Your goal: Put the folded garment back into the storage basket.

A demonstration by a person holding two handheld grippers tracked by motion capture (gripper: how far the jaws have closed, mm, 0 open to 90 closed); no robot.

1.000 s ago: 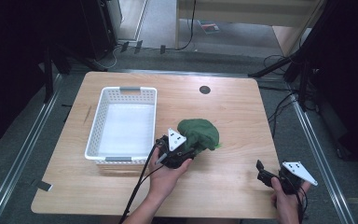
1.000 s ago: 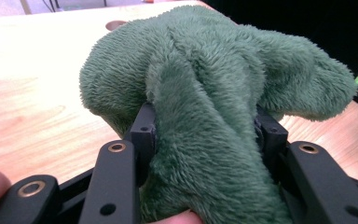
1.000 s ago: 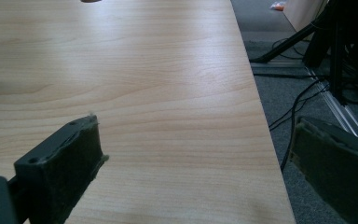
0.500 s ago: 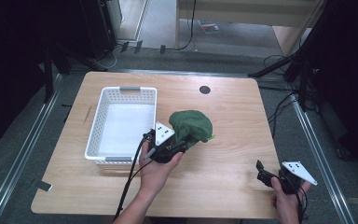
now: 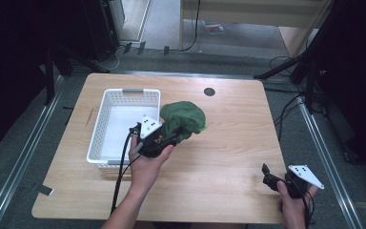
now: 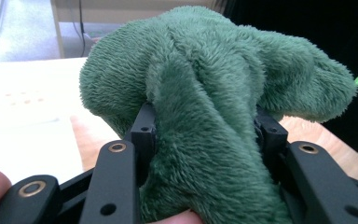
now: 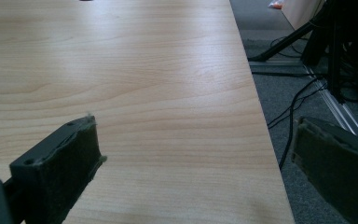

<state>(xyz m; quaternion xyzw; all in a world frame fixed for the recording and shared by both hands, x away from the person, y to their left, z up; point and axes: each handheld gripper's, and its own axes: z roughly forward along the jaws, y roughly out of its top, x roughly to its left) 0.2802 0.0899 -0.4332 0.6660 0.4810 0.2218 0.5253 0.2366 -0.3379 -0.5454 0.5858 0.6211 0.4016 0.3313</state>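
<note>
Cloth [image 5: 183, 119], green and fleecy, is pinched between the jaws of the left gripper [image 5: 167, 140]; in the left gripper view a thick fold of it [image 6: 205, 154] fills the gap between the two black jaws, which press in on it from either side, and the rest of the cloth bulges up and forward beyond the jaw tips. In the high view the cloth hangs clear of the table [image 5: 228, 143], just ahead of the jaws, with its far edge beside the near right corner of the white basket [image 5: 106, 125]. The basket lies to the left of the left gripper, close beside it, and whether they touch cannot be told. The left hand [image 5: 147, 164] wraps the gripper body from below. The right gripper [image 5: 266, 172] sits well apart from the cloth, at the near right edge of the table, held in the right hand [image 5: 290, 202]. Its jaws stand wide apart with nothing between them; in the right gripper view bare wood [image 7: 144, 84] lies ahead of and between the two pads, and the right-hand jaw overhangs the table edge above grey floor [image 7: 279, 79].
</note>
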